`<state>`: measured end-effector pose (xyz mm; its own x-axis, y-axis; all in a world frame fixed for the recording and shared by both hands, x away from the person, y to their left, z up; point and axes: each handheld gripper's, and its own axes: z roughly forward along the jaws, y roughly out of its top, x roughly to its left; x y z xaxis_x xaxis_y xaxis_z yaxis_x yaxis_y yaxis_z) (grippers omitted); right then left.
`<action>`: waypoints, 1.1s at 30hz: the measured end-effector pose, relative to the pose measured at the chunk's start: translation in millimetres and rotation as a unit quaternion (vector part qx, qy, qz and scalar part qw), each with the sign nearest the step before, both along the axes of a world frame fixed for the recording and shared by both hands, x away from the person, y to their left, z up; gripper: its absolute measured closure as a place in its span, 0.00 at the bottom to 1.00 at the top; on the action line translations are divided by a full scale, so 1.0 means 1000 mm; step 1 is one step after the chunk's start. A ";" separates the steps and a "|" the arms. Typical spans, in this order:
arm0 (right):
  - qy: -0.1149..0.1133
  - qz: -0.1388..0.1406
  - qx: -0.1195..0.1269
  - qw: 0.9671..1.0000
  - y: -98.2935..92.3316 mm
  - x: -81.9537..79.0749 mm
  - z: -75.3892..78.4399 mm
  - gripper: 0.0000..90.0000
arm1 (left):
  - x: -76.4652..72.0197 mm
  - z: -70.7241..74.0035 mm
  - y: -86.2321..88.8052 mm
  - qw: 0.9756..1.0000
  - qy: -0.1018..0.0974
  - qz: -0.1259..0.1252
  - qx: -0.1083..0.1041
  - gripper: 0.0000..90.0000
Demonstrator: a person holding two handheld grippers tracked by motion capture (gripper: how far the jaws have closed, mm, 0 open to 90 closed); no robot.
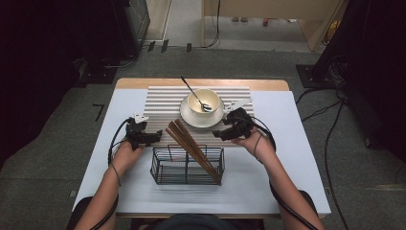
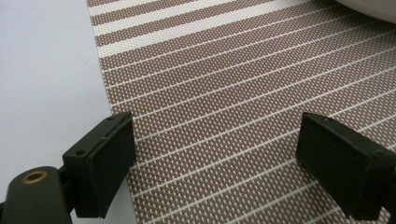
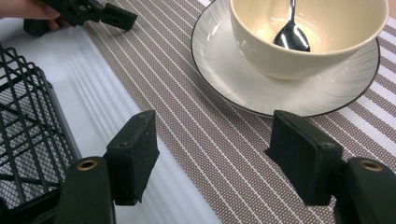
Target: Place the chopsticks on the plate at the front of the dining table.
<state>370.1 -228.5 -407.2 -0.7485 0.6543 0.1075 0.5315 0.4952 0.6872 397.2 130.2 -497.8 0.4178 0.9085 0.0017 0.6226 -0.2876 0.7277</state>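
Observation:
A cream bowl (image 1: 204, 100) holding a metal spoon (image 1: 194, 94) sits on a white saucer (image 1: 190, 118) on the striped placemat (image 1: 158, 103). Brown chopsticks (image 1: 189, 144) lean out of a black wire basket (image 1: 186, 166) at the front. My left gripper (image 1: 154, 138) rests low at the mat's left edge, open, with only mat (image 2: 233, 93) between its jaws. My right gripper (image 1: 218, 134) is open just in front of the saucer (image 3: 261, 95) and bowl (image 3: 299, 51), nothing between its jaws. The spoon (image 3: 290, 32) lies in the bowl. The left gripper (image 3: 114, 16) appears far off.
The white table (image 1: 287, 143) has bare surface to the left and right of the mat. The wire basket (image 3: 28, 140) stands close to my right gripper's left jaw. Cables trail on the floor beyond the table's right side.

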 end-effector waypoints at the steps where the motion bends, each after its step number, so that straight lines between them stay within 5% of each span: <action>1: -0.001 0.000 0.000 1.000 0.000 0.000 0.001 0.37 | 0.000 0.000 0.000 1.000 0.000 0.000 0.000 0.14; 33: -0.013 0.023 0.006 1.000 0.005 -0.013 0.024 0.39 | 0.000 0.000 0.000 1.000 0.002 -0.001 0.001 0.14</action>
